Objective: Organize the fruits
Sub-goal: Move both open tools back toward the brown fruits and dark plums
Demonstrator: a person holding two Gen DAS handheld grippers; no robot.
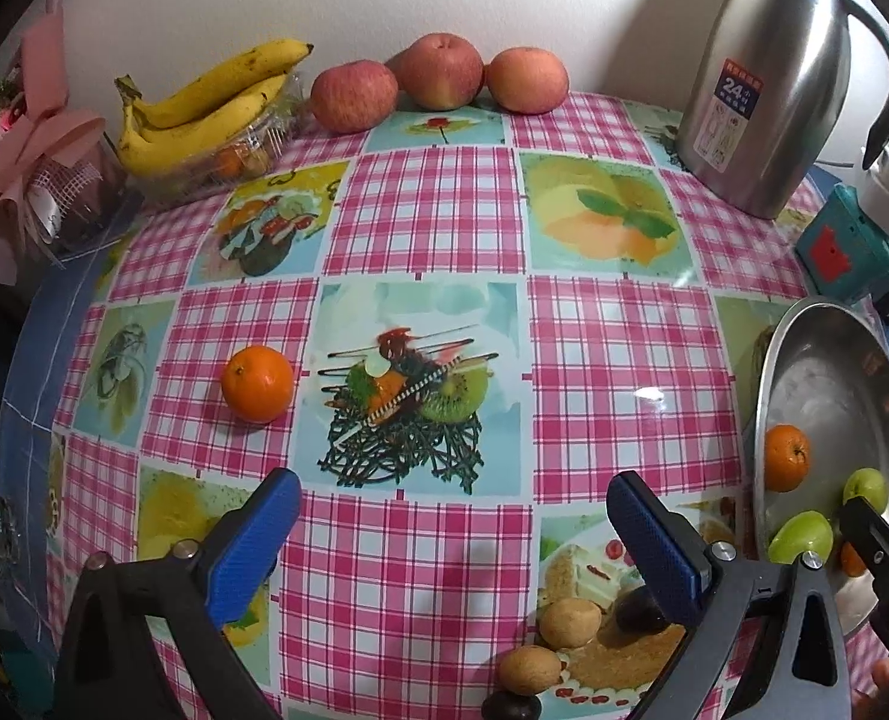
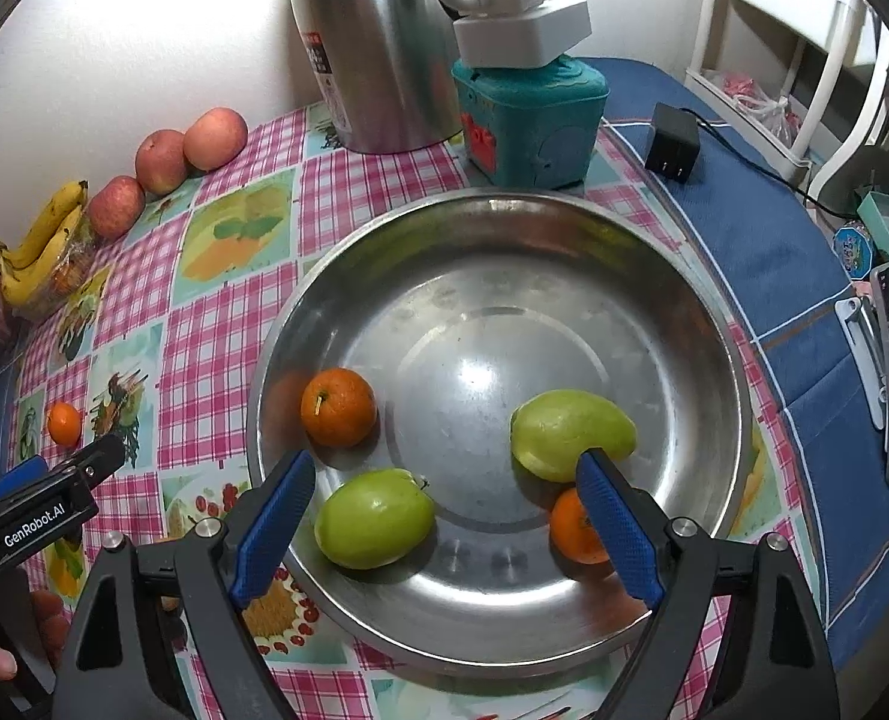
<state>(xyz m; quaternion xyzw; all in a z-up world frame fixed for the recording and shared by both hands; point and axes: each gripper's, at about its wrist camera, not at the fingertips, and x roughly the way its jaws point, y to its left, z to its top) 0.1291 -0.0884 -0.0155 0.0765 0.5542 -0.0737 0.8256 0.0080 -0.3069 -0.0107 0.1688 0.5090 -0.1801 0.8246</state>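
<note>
Both blue-padded grippers, left (image 1: 453, 531) and right (image 2: 444, 504), gape empty. The round orange mandarin (image 1: 258, 383) sits at ten o'clock, liable to roll if nudged off-centre toward the steel bowl (image 2: 564, 210).

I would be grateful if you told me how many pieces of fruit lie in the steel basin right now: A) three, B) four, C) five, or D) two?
B: the right wrist view shows the steel basin holding two oranges and two green fruits, four in all.
</note>
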